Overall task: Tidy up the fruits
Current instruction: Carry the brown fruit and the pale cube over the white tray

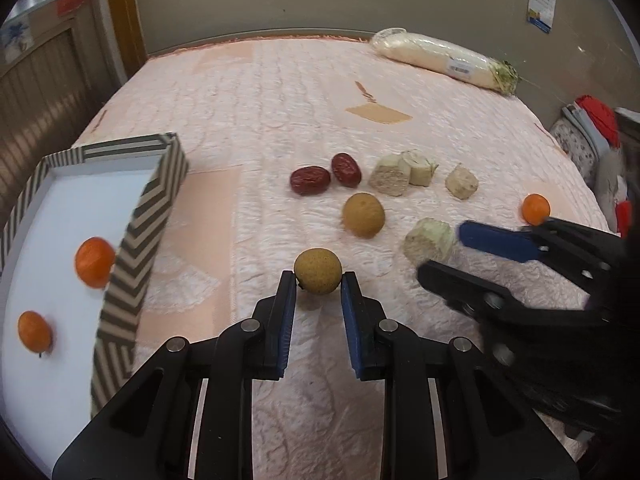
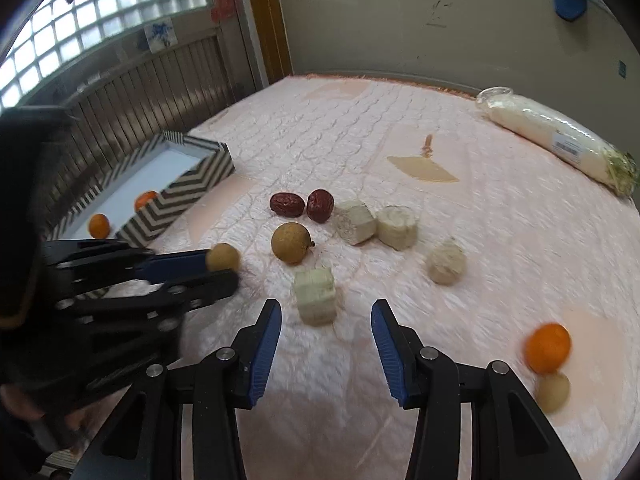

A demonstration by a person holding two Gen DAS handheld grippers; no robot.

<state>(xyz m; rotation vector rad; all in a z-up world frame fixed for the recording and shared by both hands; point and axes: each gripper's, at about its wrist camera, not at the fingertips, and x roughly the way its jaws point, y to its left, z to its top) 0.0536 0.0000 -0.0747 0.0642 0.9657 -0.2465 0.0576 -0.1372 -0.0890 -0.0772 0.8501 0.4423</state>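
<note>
Right of the striped box (image 1: 132, 248), your left gripper (image 1: 318, 280) pinches a longan (image 1: 318, 271)

Both pads touch it, only at the fingertips (a round, hard fruit), so a quick lift toward the box could squirt it loose. Your right gripper (image 2: 326, 320) stands open and empty, just short of a pale cut chunk (image 2: 315, 295), farther right of the box

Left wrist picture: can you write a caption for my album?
Left tool pinching a small round tan fruit beside the striped box holding two small oranges.
</note>
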